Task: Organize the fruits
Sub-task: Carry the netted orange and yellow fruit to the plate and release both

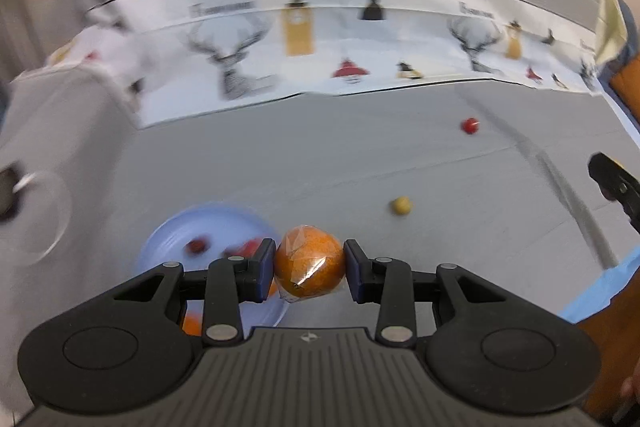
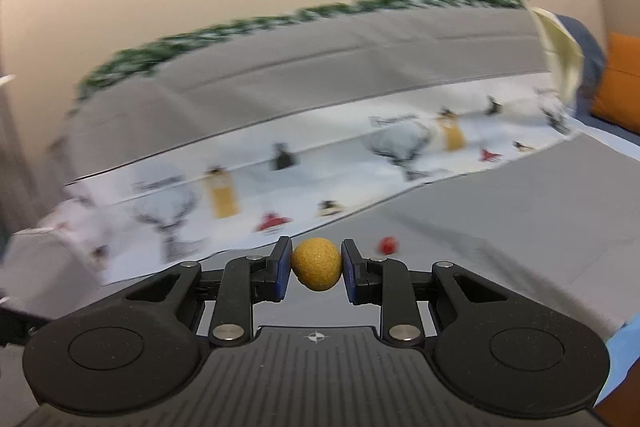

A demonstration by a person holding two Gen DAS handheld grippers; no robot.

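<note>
My left gripper (image 1: 310, 265) is shut on a plastic-wrapped orange (image 1: 310, 261) and holds it just right of a light blue plate (image 1: 172, 231). The plate holds red fruits (image 1: 198, 245) and an orange piece (image 1: 192, 325). A small yellow fruit (image 1: 401, 205) and a small red fruit (image 1: 469, 125) lie on the grey surface beyond. My right gripper (image 2: 316, 263) is shut on a yellow-brown round fruit (image 2: 316, 263), held above the surface. A small red fruit (image 2: 389, 245) lies just beyond its right finger. The right gripper's tip shows at the right edge of the left wrist view (image 1: 612, 183).
A white cloth printed with deer and bottles (image 1: 304, 39) runs across the back of the grey surface. A clear glass dish (image 1: 40, 211) sits at the left. A blue strip (image 1: 600, 287) marks the right edge. Green foliage (image 2: 280, 23) lines the far back.
</note>
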